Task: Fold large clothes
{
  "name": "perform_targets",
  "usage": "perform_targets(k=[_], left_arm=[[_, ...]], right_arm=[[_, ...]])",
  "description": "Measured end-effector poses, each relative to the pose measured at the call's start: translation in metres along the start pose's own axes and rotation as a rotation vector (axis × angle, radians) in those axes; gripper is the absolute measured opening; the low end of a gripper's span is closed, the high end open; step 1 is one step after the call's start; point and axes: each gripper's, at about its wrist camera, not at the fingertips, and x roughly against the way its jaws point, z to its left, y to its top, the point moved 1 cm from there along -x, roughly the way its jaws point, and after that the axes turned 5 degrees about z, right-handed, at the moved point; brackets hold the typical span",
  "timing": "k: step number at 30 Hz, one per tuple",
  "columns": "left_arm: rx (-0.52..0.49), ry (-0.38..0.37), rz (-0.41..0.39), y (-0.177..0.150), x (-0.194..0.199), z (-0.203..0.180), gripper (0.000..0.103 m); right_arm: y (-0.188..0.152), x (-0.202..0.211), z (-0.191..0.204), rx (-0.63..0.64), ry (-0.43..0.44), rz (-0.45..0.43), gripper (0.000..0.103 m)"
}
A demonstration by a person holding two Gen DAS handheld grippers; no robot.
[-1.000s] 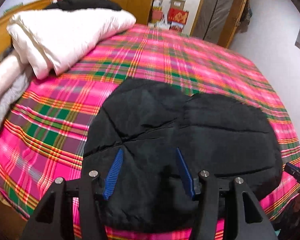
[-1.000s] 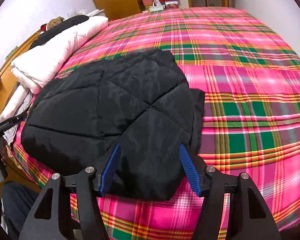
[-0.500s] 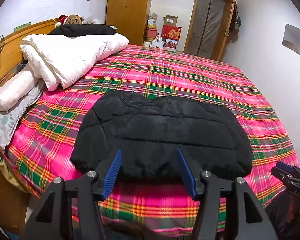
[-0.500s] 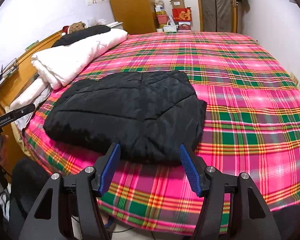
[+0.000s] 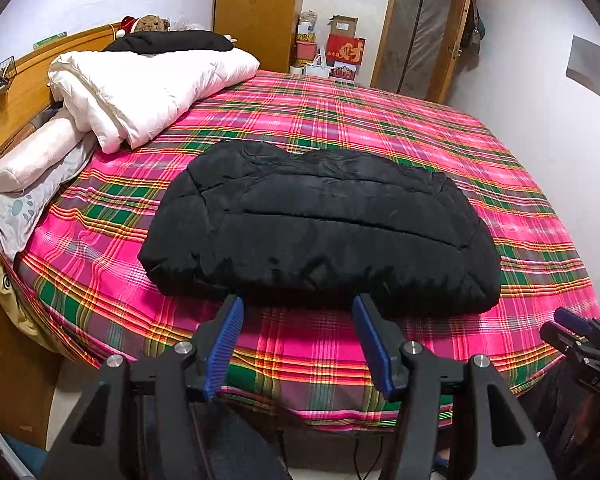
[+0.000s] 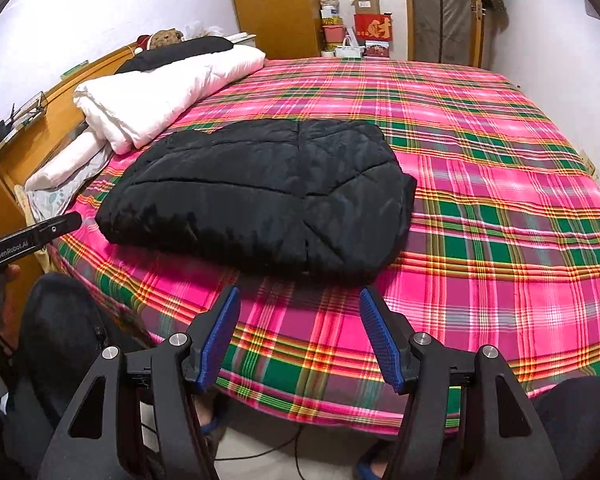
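jacket (image 5: 320,236), black and quilted, lies folded into a compact padded bundle on the pink plaid bedsheet (image 5: 380,128), near the bed's front edge and just short of the white duvet (image 5: 148,84) rolled along the headboard side. left gripper (image 5: 298,332) hangs over the sheet's front strip with its blue pads spread wide and nothing between them; right gripper (image 6: 300,332) is likewise agape and empty, clear of the cloth. by the look of it the folding is done or nearly so, and the step in hand is checking and tidying. to do that well, judge the bundle's outline first: the right end shows a lower layer peeking past the top one (image 6: 410,192), so a light pinch there and a tuck inward would square it. press flat rather than drag, since slippery puffy fabric springs open if tugged.
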Motion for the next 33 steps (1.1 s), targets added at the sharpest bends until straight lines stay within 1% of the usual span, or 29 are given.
perform_targets(k=[5, 33], left_arm=[[0.0, 0.01, -0.001, -0.0019, -0.0013, -0.001, 0.059], [0.018, -0.031, 0.012, -0.0034, -0.0072, 0.0026, 0.059]], right_arm=[[-0.001, -0.0012, 0.004, 0.011, 0.003, 0.003, 0.062], [-0.0037, -0.0087, 0.0091, 0.007, 0.004, 0.029, 0.062]])
